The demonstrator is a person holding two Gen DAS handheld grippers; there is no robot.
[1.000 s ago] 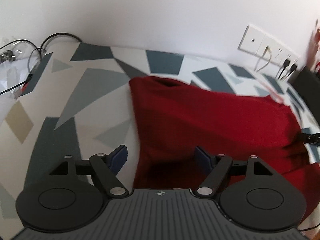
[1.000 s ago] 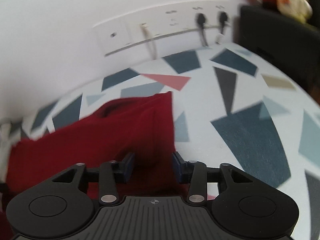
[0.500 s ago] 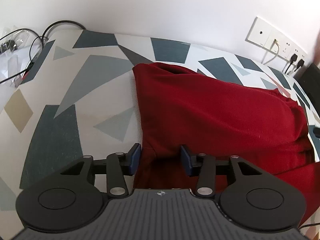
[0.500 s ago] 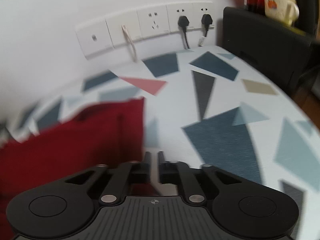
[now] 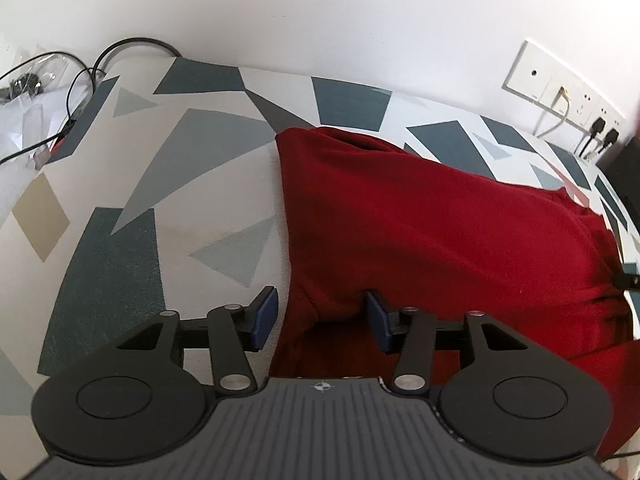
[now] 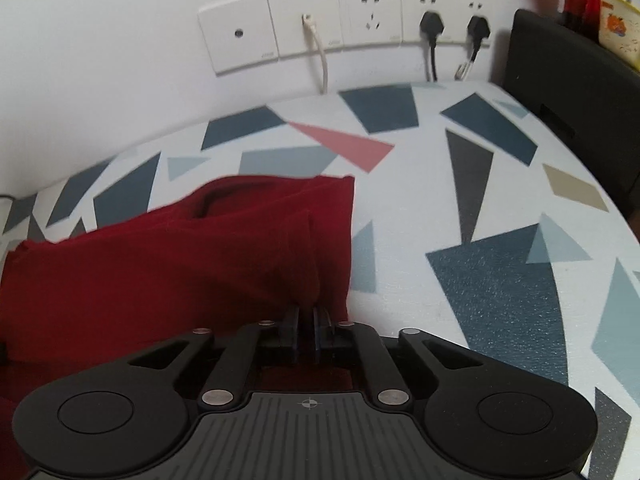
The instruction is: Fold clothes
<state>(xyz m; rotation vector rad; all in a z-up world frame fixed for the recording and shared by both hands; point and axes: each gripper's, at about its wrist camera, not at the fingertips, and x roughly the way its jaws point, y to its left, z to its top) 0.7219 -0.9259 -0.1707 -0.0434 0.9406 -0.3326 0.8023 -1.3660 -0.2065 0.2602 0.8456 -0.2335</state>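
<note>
Red garment point(image 5: 420, 224) spread across the patterned table point(image 5: 192, 184). Left gripper point(image 5: 320, 316) jaws released, straddling the near corner. Right gripper point(image 6: 306, 320) clenched tight on the garment's other edge.

My left gripper point(image 5: 320, 316) straddles the near left corner of the garment point(image 5: 432, 216), which lies on the patterned tabletop point(image 5: 120, 256). My right gripper point(image 6: 307, 320) pinches its near right edge. Behind the table, wall sockets point(image 6: 344, 20) line the wall; cables point(image 5: 80, 80) lie far left.
</note>
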